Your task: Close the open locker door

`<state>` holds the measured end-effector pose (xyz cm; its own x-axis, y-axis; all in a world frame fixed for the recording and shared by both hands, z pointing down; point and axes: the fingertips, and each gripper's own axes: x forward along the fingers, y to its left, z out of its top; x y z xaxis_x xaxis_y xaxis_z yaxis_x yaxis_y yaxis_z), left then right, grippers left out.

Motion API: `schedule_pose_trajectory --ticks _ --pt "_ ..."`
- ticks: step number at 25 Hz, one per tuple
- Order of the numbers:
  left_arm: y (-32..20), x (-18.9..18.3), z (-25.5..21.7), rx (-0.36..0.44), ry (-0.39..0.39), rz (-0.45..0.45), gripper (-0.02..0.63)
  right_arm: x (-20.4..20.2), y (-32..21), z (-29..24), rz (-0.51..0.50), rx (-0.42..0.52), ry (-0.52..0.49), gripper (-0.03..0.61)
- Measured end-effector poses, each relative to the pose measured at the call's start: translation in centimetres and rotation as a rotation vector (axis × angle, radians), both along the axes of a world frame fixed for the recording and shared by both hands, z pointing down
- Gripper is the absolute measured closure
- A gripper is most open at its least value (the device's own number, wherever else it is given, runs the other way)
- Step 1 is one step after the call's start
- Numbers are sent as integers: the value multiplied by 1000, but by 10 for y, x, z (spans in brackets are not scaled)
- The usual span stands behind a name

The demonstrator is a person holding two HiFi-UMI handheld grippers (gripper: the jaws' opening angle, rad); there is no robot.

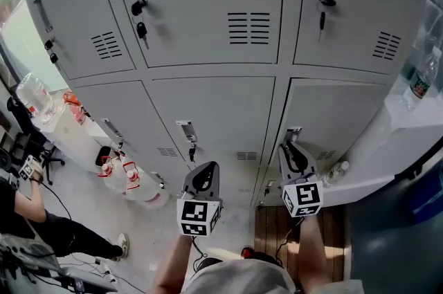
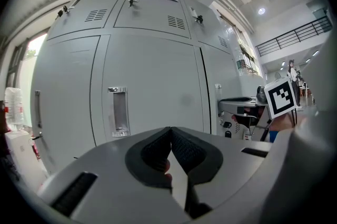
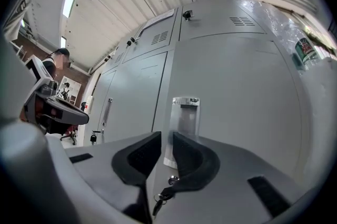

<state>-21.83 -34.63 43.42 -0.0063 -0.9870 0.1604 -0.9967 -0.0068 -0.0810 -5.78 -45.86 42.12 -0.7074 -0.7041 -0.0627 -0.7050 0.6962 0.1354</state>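
The grey locker door point(image 1: 336, 113) at the lower right lies against its frame as far as I can see. Its recessed metal handle point(image 1: 293, 131) is at its left edge. My right gripper point(image 1: 291, 146) is at that edge, just below the handle. In the right gripper view the door point(image 3: 247, 112) and handle point(image 3: 184, 112) fill the frame. The right gripper point(image 3: 166, 146) has its jaws a little apart, closed on the key point(image 3: 168, 181) of the lock, and a ring with a second key hangs below. My left gripper point(image 1: 206, 168) point(image 2: 170, 130) is shut and empty, off the middle lower door.
Other locker doors have keys in their locks point(image 1: 141, 30). Large water jugs point(image 1: 128, 178) stand on the floor at the left. A white ledge point(image 1: 387, 161) with a bottle point(image 1: 422, 81) runs along the right. A seated person point(image 1: 41, 230) is at the lower left.
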Motion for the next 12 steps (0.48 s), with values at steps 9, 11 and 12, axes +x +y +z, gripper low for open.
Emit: schedule_pose_trajectory --ticks 9,11,12 --pt "-9 -11 1 -3 -5 -32 592 -7 -18 0 -9 -6 -21 504" --pt "-10 -12 1 -3 -5 -37 592 -6 -20 0 -9 -5 -25 524" --pt "-11 -13 1 -4 -4 -39 592 -5 -20 0 -11 -5 -26 525"
